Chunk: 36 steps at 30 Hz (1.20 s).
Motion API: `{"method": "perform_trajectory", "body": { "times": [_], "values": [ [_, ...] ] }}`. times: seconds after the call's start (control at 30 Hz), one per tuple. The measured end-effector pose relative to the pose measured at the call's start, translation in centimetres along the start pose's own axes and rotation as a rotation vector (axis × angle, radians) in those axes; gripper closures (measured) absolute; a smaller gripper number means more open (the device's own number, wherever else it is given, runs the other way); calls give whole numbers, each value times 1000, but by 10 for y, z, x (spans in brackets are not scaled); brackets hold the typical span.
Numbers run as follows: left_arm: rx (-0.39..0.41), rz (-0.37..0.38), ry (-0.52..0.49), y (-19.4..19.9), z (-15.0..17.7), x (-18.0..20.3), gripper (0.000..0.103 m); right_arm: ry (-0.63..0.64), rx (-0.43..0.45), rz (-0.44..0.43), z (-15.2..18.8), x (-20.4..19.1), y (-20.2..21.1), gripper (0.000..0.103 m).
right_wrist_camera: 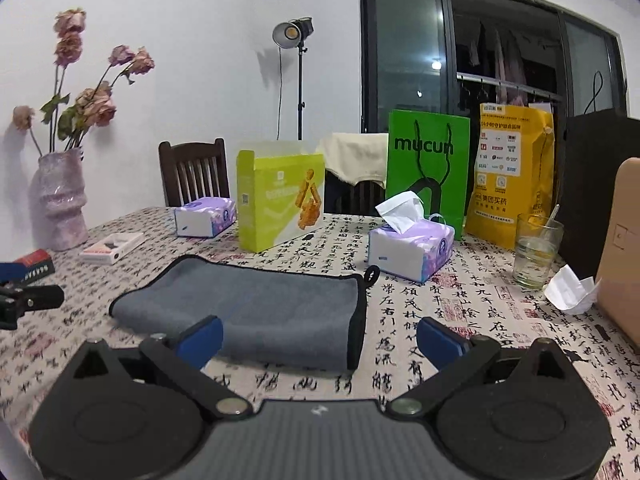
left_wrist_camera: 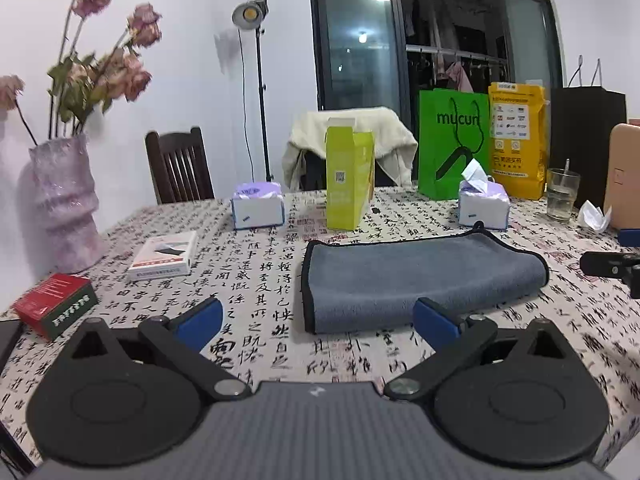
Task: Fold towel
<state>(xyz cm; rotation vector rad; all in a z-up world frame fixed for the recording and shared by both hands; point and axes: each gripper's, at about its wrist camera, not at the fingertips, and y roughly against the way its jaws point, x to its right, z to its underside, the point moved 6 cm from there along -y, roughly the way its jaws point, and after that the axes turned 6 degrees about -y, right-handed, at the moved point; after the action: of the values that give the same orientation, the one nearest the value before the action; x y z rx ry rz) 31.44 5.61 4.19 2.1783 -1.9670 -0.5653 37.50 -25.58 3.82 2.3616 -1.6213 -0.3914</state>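
Here the grey towel lies folded flat on the worktop, just ahead of both grippers. The left gripper and right gripper are spread wide, holding nothing. A glass holds clear liquid and a spoon; a pink vase holds dried roses; one tissue pack has a sheet sticking up. Only the right wrist view shows the printed front of the lime box; the left wrist view shows its narrow side.

Left gripper, right gripper: black linkages, blue pads.
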Motion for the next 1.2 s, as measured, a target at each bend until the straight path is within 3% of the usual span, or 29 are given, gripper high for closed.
{"method": "perform_trajectory", "body": {
  "times": [0.4, 0.93, 1.2],
  "values": [
    [115, 18, -102, 93, 41, 26, 0, 40, 57, -41, 49, -28, 73, 0],
    [173, 30, -48, 180, 94, 36, 0, -24, 109, -107, 105, -60, 178, 0],
    [121, 59, 63, 202, 125, 22, 0, -30, 128, -73, 143, -64, 220, 0]
  ]
}}
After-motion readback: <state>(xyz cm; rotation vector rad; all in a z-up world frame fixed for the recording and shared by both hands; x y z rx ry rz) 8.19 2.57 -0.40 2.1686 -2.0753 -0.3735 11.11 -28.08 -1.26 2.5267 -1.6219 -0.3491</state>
